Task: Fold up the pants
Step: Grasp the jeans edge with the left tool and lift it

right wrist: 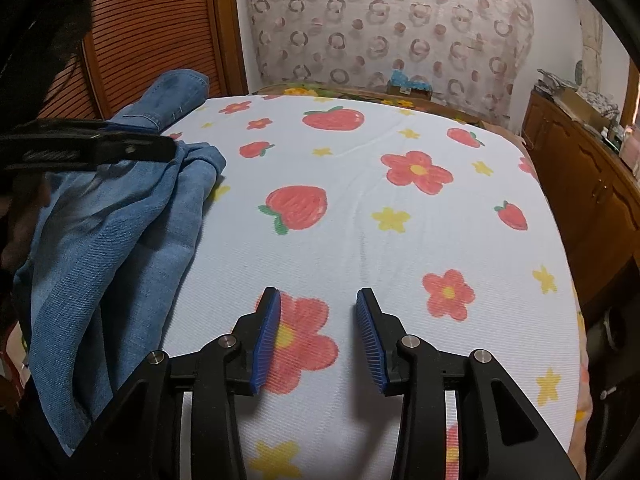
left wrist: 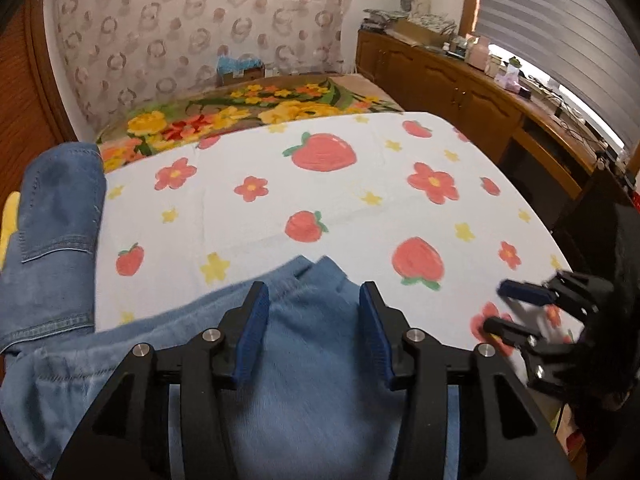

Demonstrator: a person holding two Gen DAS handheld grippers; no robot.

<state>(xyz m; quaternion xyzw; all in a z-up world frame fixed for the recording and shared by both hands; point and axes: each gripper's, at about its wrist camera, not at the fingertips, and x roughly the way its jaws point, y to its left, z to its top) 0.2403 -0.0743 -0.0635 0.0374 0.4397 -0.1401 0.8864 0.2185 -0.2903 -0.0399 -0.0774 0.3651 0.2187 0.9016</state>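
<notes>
Currently: pants (right wrist: 120, 240) bunched at bed's (right wrist: 400, 220) 9 o'clock edge. Left tongs (left wrist: 314, 300), right tongs (right wrist: 318, 308) both apart, empty. Step: spreading; next, likely grip waistband.

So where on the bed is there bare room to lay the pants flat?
The strawberry sheet is bare from the jeans across to the wooden cabinets, including under the open right gripper. The jeans crowd its left edge, below the open left gripper.
</notes>
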